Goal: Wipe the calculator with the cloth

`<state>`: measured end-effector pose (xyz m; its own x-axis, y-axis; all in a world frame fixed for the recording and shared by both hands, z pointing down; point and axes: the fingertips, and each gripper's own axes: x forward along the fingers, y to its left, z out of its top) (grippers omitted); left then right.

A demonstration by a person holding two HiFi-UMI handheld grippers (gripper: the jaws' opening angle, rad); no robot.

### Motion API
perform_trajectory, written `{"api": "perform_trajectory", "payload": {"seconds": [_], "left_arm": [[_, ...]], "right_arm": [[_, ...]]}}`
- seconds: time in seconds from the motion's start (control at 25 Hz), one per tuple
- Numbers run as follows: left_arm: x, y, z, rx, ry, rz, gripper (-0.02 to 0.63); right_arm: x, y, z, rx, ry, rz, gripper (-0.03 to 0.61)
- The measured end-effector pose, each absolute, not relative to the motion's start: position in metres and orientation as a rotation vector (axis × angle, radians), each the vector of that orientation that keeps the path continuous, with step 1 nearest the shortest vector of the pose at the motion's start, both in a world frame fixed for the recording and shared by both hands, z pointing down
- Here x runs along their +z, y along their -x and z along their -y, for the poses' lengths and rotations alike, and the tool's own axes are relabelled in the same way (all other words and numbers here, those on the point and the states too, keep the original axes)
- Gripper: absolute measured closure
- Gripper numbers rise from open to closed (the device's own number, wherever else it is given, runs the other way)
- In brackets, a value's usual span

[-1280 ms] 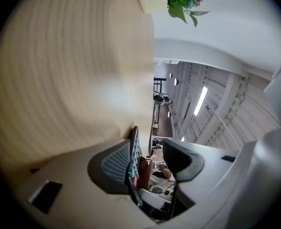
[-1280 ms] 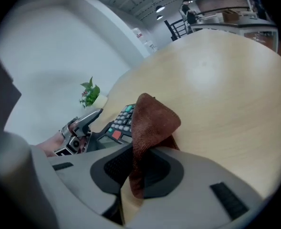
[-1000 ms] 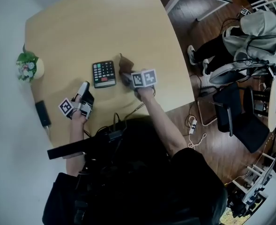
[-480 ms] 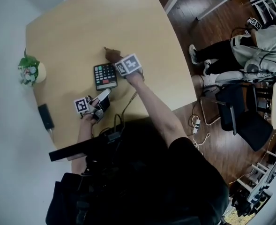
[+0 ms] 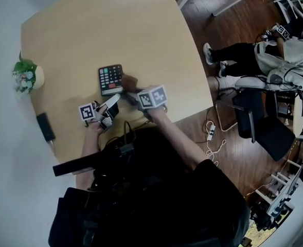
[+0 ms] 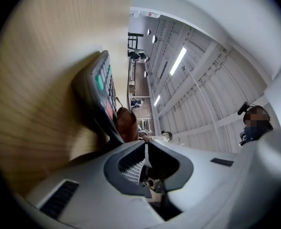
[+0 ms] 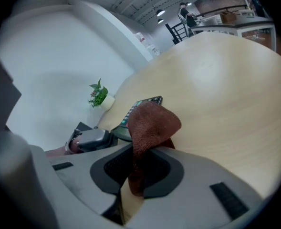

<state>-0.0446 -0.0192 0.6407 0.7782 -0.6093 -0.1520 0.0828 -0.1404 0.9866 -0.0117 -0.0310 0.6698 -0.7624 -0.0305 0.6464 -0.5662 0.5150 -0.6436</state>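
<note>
one soft, limp cloth [image 7: 152, 120] is clenched by a bunched fold in the right gripper [image 7: 142, 151], beside the calculator [image 5: 111, 79] near the bench's [image 5: 115, 24] front edge. the calculator is judged light, stiff and apt to slide; the left gripper [image 6: 146, 147], jaws just closed on nothing, is set at its near end.

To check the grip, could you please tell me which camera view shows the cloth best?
The right gripper view: the brown cloth fills the centre, pinched between the right tongs. The head view shows only a small brown patch at the calculator's edge; the left gripper view, a sliver beyond it.
</note>
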Motion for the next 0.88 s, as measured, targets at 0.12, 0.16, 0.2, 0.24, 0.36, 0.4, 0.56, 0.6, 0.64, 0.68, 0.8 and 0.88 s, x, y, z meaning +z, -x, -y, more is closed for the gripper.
{"api": "perform_trajectory", "payload": {"seconds": [0.12, 0.16, 0.2, 0.24, 0.36, 0.4, 0.56, 0.6, 0.64, 0.68, 0.8, 0.88], "left_arm": [[0.639, 0.04, 0.02, -0.609, -1.633, 0.41, 0.597], [0.639, 0.039, 0.021, -0.604, -1.637, 0.405, 0.597], [0.639, 0.039, 0.021, -0.601, -1.639, 0.402, 0.597], [0.639, 0.038, 0.021, -0.6, -1.64, 0.401, 0.598], [0.64, 0.038, 0.02, -0.595, -1.637, 0.409, 0.602], [0.641, 0.038, 0.02, -0.592, -1.636, 0.411, 0.604], [0.645, 0.038, 0.02, -0.595, -1.619, 0.418, 0.607], [0.646, 0.038, 0.02, -0.598, -1.612, 0.421, 0.609], [0.648, 0.038, 0.019, -0.6, -1.605, 0.425, 0.608], [0.65, 0.039, 0.019, -0.6, -1.598, 0.429, 0.609], [0.652, 0.04, 0.018, -0.597, -1.592, 0.436, 0.609], [0.65, 0.04, 0.02, -0.6, -1.592, 0.434, 0.609]], "right_arm": [[0.665, 0.007, 0.009, 1.249, -0.409, 2.176, 0.531], [0.665, 0.005, 0.012, 1.229, -0.408, 2.18, 0.531], [0.664, 0.003, 0.02, 1.198, -0.424, 2.188, 0.531], [0.664, 0.002, 0.034, 1.163, -0.454, 2.2, 0.531], [0.657, 0.008, 0.094, 1.045, -0.567, 2.258, 0.531], [0.655, 0.013, 0.114, 1.003, -0.598, 2.273, 0.531], [0.671, 0.036, 0.173, 0.86, -0.647, 2.248, 0.531], [0.679, 0.041, 0.177, 0.843, -0.634, 2.227, 0.529], [0.686, 0.045, 0.177, 0.839, -0.611, 2.21, 0.529], [0.691, 0.05, 0.174, 0.843, -0.583, 2.2, 0.529], [0.693, 0.054, 0.155, 0.873, -0.532, 2.195, 0.529], [0.69, 0.048, 0.137, 0.915, -0.52, 2.188, 0.529]]}}
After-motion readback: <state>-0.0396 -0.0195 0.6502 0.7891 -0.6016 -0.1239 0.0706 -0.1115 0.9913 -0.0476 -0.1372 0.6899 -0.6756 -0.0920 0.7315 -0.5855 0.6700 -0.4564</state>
